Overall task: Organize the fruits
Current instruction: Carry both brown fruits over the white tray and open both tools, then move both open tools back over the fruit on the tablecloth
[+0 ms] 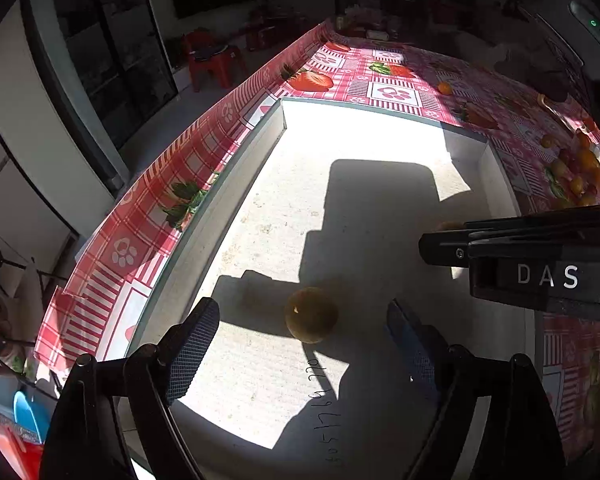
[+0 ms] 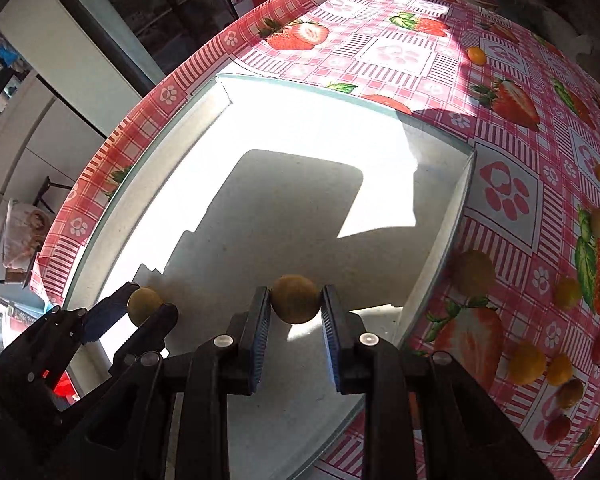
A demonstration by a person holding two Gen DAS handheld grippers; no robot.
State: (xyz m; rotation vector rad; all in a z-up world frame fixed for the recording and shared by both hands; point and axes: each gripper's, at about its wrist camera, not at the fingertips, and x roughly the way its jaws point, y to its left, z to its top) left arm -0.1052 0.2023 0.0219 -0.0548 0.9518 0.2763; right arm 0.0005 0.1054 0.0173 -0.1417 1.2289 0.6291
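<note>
Right hand-held gripper (image 2: 295,300) clamped on round fruit (image 2: 295,298) above white tray (image 2: 456,204). Left hand-held gripper (image 1: 300,332) spread apart; second fruit (image 1: 311,314) lay between fingers, directly ahead.

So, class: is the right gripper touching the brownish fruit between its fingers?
Touching. The right wrist view shows the right gripper with both pads pressed against the brownish fruit, no gap either side.

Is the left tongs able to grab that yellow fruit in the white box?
Probably yes: the left tongs are open, with the yellow fruit lying on the box floor between the fingers, nothing blocking.
</note>
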